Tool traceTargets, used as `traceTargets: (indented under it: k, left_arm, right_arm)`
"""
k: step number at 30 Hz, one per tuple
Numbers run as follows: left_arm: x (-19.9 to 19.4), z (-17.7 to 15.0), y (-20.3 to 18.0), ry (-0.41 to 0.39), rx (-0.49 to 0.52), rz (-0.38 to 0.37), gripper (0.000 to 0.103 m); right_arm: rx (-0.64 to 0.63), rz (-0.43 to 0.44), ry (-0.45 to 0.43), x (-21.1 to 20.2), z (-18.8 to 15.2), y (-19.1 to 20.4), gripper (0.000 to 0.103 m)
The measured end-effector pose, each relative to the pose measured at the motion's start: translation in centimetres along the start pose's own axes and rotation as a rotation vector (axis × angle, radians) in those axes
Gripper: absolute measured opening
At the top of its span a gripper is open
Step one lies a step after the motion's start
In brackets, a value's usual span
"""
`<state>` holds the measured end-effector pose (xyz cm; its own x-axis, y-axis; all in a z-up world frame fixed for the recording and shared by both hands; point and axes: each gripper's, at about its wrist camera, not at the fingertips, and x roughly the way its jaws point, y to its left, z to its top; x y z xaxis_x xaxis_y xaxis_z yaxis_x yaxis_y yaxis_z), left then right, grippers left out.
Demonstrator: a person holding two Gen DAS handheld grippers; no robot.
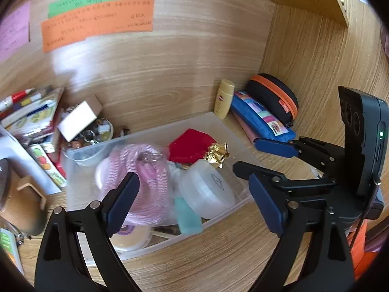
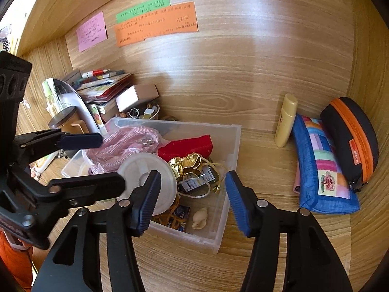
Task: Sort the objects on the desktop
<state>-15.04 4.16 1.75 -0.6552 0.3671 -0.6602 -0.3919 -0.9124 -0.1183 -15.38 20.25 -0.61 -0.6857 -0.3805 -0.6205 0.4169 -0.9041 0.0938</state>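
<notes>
Right wrist view: both jaws apart, empty, above cluttered clear bin, yellow bottle beside.

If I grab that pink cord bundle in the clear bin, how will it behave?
The pink cord bundle looks like soft woven rope in loose coils, so it will probably sag and trail rather than lift as one piece. It seems partly wrapped in thin plastic, which may slip between the pads. Lying against the round white lid, it could drag that along.
</notes>
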Motion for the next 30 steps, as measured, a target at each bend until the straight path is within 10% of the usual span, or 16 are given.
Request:
traceTargets:
  k: [30]
  left_arm:
    - [-8.7,-5.2,1.6,-0.13,-0.147,0.367,0.102]
  right_arm:
    - [-0.057,-0.029,-0.108,-7.1,-0.8,4.7,0.102]
